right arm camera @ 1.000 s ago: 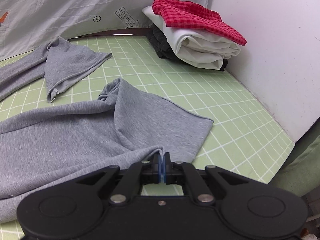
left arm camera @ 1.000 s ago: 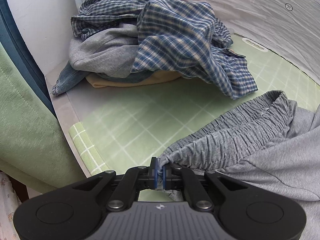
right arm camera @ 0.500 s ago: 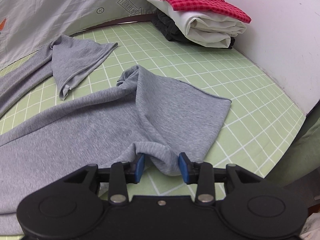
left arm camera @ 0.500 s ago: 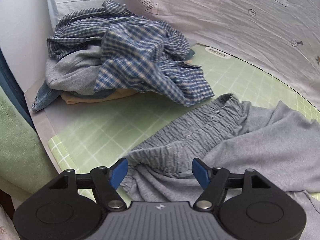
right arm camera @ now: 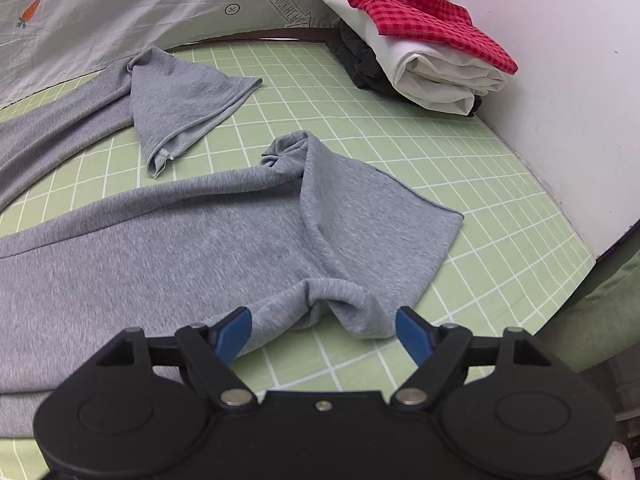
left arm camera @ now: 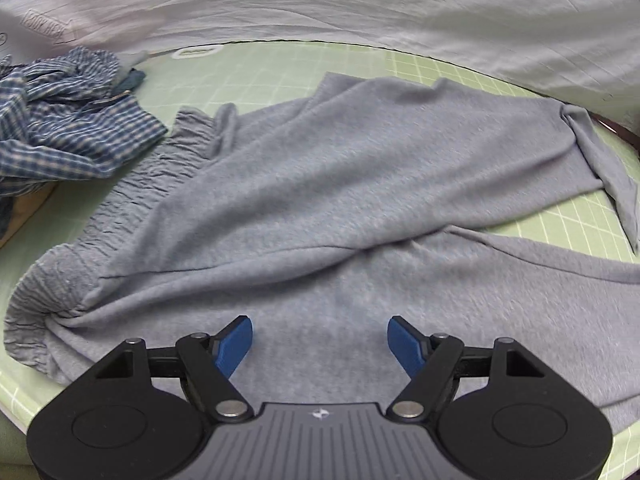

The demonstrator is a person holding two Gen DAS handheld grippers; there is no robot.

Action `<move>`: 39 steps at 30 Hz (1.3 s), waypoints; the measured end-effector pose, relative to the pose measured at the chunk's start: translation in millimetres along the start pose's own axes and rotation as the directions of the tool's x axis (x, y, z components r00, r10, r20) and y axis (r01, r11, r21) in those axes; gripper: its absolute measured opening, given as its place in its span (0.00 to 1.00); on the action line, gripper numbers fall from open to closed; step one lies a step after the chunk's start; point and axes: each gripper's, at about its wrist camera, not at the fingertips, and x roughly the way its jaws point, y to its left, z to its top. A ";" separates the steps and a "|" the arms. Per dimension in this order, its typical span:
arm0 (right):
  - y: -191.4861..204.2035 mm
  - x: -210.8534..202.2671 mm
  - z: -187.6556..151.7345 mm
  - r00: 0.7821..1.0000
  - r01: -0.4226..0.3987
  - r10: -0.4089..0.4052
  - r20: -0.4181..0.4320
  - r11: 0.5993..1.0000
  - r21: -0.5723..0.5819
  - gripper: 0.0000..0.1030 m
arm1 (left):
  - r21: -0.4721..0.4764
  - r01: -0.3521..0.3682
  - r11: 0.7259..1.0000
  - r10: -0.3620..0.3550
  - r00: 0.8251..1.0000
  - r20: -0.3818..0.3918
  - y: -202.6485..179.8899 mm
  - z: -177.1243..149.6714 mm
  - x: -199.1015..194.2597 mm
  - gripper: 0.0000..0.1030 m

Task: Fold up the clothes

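Grey sweatpants (left arm camera: pixel 304 208) lie spread on the green checked sheet, their gathered waistband (left arm camera: pixel 132 200) at the left of the left wrist view. My left gripper (left arm camera: pixel 320 342) is open just above the seat of the pants, holding nothing. In the right wrist view both leg ends show: the near leg (right arm camera: pixel 240 240) with a rumpled hem (right arm camera: pixel 348 312), the far leg (right arm camera: pixel 180 92) folded back on itself. My right gripper (right arm camera: pixel 324 330) is open, its blue pads (right arm camera: pixel 234 334) either side of the near hem.
A heap of unfolded clothes topped by a blue plaid shirt (left arm camera: pixel 68 120) lies at the left. A folded stack with a red checked cloth (right arm camera: pixel 424 20) sits by the white wall (right arm camera: pixel 560 80). A pale printed sheet (left arm camera: pixel 360 12) hangs behind. The bed edge (right arm camera: pixel 576 288) runs at the right.
Both grippers were shut on the pants, left on the waistband and right on the near hem. Both have opened and let go. The left has swung right over the pants.
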 end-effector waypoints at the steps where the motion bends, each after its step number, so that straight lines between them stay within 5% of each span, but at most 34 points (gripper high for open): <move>1: -3.5 1.5 1.7 1.000 -0.004 0.004 0.010 1.000 0.002 0.92 | 0.017 0.013 1.000 -0.013 1.000 -0.004 -10.3 -1.4 1.0 0.75; 3: -10.6 4.4 5.0 0.999 -0.012 0.011 0.030 1.000 0.007 0.98 | 0.047 0.034 0.998 -0.034 0.999 -0.013 -30.3 -3.7 3.3 0.76; 15: -122.7 103.7 34.6 0.996 -0.084 0.083 0.013 0.985 0.148 0.94 | 0.017 -0.017 1.000 0.017 1.000 -0.004 -151.1 -25.3 -4.8 0.77; 18: -141.3 126.5 44.7 0.990 -0.135 0.137 -0.008 0.982 0.133 0.72 | -0.036 -0.036 0.999 0.035 0.999 -0.030 -174.3 -36.9 -3.4 0.77; 20: -149.8 132.6 49.6 0.981 -0.195 0.195 0.013 0.974 0.111 0.69 | -0.041 -0.057 0.998 0.056 0.998 -0.038 -188.4 -42.1 -3.1 0.77; 24: -159.0 131.6 52.1 0.965 -0.256 0.253 0.060 0.966 0.040 0.02 | -0.040 -0.085 0.996 0.083 0.995 -0.053 -209.5 -46.4 -2.9 0.77; 28: -186.4 108.0 46.1 0.977 -0.164 0.154 0.145 0.984 0.062 0.01 | -0.046 -0.099 0.994 0.096 0.993 -0.062 -214.9 -47.9 -3.3 0.77; 35: -219.7 106.1 16.1 0.998 -0.029 0.028 0.053 0.999 0.027 0.04 | -0.060 -0.124 0.990 0.120 0.990 -0.070 -215.3 -50.8 -5.1 0.85; 39: -220.8 101.3 18.1 0.995 -0.043 0.038 0.092 0.998 0.053 0.47 | -0.077 -0.139 0.987 0.133 0.988 -0.072 -213.6 -54.2 -8.3 0.85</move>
